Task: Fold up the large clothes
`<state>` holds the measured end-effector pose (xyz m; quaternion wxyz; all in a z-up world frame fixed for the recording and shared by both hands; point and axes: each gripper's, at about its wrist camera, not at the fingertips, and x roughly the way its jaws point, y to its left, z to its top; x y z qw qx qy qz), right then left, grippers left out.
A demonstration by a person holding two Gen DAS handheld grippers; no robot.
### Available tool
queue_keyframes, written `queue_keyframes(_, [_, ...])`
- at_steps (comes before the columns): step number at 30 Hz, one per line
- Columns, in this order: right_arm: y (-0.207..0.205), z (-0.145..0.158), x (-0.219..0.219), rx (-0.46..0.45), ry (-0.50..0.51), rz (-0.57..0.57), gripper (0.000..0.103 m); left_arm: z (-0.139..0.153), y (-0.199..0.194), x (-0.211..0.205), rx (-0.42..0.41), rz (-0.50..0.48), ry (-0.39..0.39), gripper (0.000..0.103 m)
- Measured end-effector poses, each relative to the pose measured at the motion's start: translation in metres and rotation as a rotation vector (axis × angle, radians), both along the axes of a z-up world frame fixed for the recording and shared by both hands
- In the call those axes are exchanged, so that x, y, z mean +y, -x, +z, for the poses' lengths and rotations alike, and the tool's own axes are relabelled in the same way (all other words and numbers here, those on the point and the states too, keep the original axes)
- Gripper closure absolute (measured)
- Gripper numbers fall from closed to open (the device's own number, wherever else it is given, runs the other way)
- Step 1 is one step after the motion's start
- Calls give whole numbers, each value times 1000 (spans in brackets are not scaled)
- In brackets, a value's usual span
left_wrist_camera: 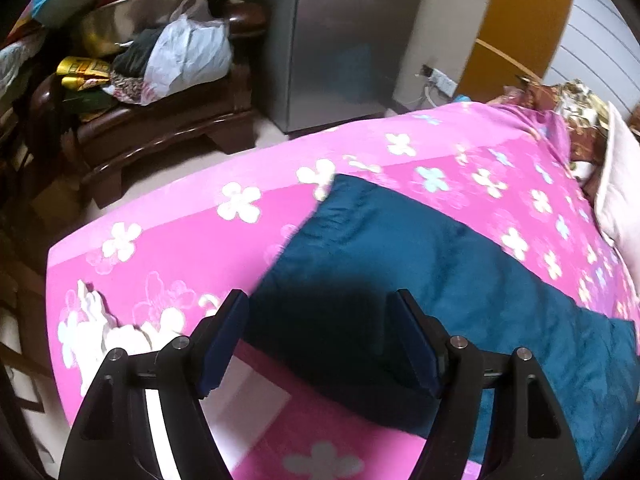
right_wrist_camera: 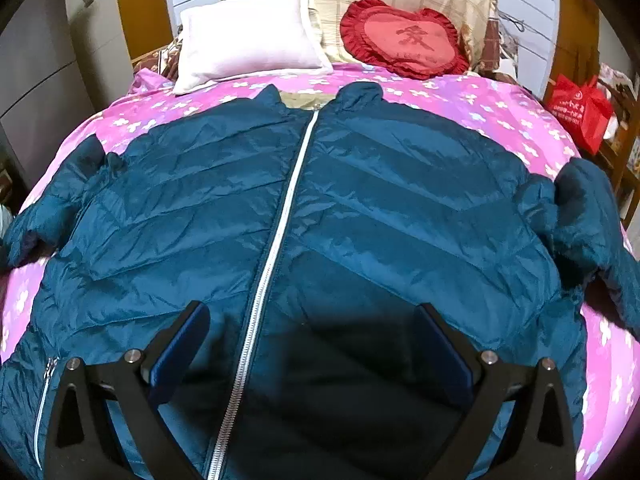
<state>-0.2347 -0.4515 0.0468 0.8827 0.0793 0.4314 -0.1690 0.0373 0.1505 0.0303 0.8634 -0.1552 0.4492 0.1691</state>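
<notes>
A teal puffer jacket lies front-up on the pink flowered bed sheet, zipped with a white zipper, collar toward the pillows, both sleeves spread out sideways. My right gripper hovers open over the jacket's lower front, nothing between its fingers. In the left wrist view one teal sleeve stretches across the sheet. My left gripper is open just above that sleeve's near part, holding nothing.
A white pillow and a red heart cushion sit at the bed's head. A red bag stands to the right. Left of the bed are a dark wooden sofa piled with bags and a grey cabinet.
</notes>
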Motion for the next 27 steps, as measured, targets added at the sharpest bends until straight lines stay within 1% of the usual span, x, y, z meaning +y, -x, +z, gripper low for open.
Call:
queue_keyframes(5, [-5,-3,6,12,0,16,0,-12,-10,11,24,15,6,51])
queue_keyframes(7, [-7,-4,8,12,-2,20,0,-15,-14,11,33,12,18,51])
queue_keyframes(10, [-9,-5,11,10,0,26,0,-16,-17,7,41,-2,16,51])
queue_keyframes(11, [-10,-5,11,10,1,26,0,-18,-19,6,46,-21,27,54])
queue_keyframes(12, [-10,-5,12,11,-1,27,0,-17,-20,3,40,-43,31,59])
queue_keyframes(13, [-10,-6,12,12,-3,27,0,-16,-19,0,26,-68,36,89])
queue_keyframes(14, [-10,-6,12,12,-6,27,0,-14,-19,-3,11,-110,68,103])
queue_keyframes(16, [-10,-7,13,12,-9,27,0,-8,-15,-13,5,-143,102,103])
queue_keyframes(19, [-8,-5,14,12,-4,32,0,13,0,-36,-53,-207,140,103])
queue_keyframes(22, [-4,-1,14,5,4,30,0,43,20,-69,-114,-279,144,103])
queue_keyframes(24, [-1,4,13,-4,5,29,0,59,33,-88,-140,-318,137,103])
queue_keyframes(27, [5,11,11,-16,16,25,0,87,52,-126,-191,-410,135,103])
